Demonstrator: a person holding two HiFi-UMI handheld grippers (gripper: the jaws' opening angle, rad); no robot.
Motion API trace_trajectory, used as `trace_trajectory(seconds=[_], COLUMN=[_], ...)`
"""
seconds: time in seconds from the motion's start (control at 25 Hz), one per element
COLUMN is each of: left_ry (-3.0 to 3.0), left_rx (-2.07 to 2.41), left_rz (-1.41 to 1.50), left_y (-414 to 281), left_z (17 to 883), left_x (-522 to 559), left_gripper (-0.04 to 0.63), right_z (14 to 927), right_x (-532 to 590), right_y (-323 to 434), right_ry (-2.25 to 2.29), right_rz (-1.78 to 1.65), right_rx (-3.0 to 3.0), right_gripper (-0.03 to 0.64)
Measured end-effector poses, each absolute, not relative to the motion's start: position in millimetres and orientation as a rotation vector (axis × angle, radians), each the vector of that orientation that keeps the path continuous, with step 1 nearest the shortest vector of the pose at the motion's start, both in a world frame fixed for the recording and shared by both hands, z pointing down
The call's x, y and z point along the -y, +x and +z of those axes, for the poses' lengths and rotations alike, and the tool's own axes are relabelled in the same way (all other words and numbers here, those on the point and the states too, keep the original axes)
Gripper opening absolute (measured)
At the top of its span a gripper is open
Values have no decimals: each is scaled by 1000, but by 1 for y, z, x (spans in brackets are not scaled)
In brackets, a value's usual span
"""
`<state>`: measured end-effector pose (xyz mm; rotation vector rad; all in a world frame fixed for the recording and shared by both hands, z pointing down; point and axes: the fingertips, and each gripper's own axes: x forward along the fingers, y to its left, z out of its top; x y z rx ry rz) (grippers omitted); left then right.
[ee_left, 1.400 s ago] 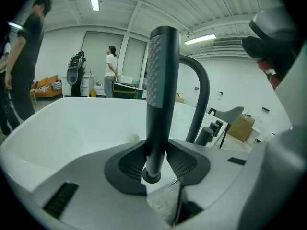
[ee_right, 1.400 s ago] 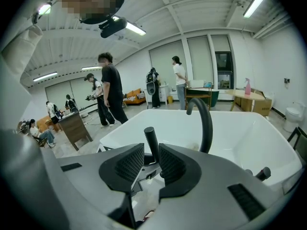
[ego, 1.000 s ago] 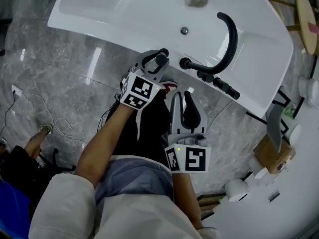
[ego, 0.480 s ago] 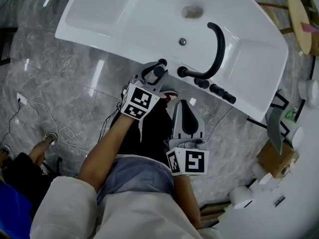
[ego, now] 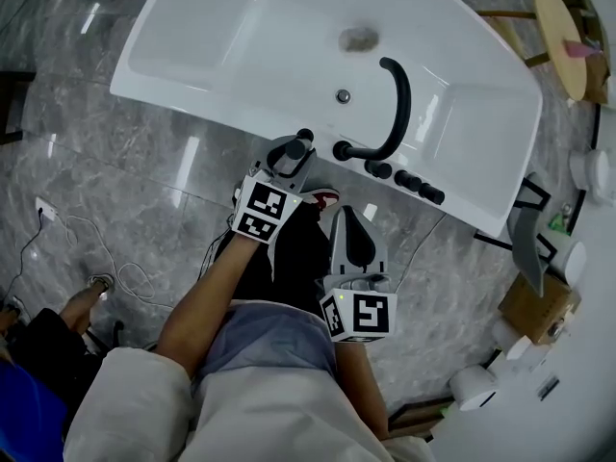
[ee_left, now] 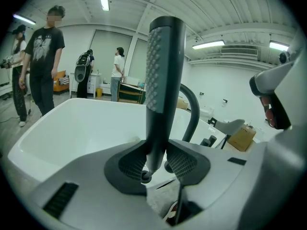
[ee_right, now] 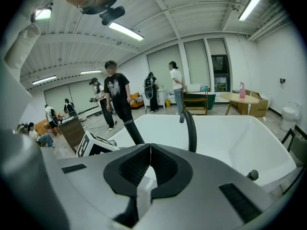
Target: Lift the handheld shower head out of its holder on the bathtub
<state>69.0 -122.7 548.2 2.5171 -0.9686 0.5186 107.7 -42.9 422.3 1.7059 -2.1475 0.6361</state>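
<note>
My left gripper (ego: 294, 154) is shut on the black stick-shaped shower head (ego: 301, 145), just above the near rim of the white bathtub (ego: 221, 37). In the left gripper view the shower head (ee_left: 162, 80) stands upright, its lower end pinched between the ribbed pads (ee_left: 181, 163). A black arched faucet (ego: 396, 104) and several black knobs (ego: 404, 177) sit on the rim to the right. My right gripper (ego: 352, 221) hangs shut and empty in front of the tub; its pads (ee_right: 163, 166) meet with nothing between them.
The floor is grey marble, with a white cable (ego: 87, 243) at the left. A cardboard box (ego: 534, 306) and white fixtures (ego: 472, 383) stand at the right, a round wooden table (ego: 561, 37) beyond the tub. Several people (ee_left: 42, 66) stand behind the tub.
My left gripper has risen a little with the shower head still in its jaws. The right gripper stays shut and has risen slightly too.
</note>
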Motion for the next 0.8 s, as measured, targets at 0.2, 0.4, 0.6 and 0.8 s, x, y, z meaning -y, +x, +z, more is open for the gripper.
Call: trace_trajectory(seconds=[0.2,0.4,0.6,0.8], left_ry=[2532,2530,2528,2540], left_rx=[963,967,961,975], left_rz=[511,507,492,481], left_y=[65,61,55,48], left_z=[533,524,510,500], left_x=[122,125,122,120], left_gripper=[137,137,137,137], right_z=[408,393,384,370], right_x=[43,43,40,42], right_y=[109,106,100,94], right_ry=[1737,1737,1729,1724], right_rz=[629,608,607,581], right_rx=[2133,2149,2150,2175], right_gripper=[21,21,23,22])
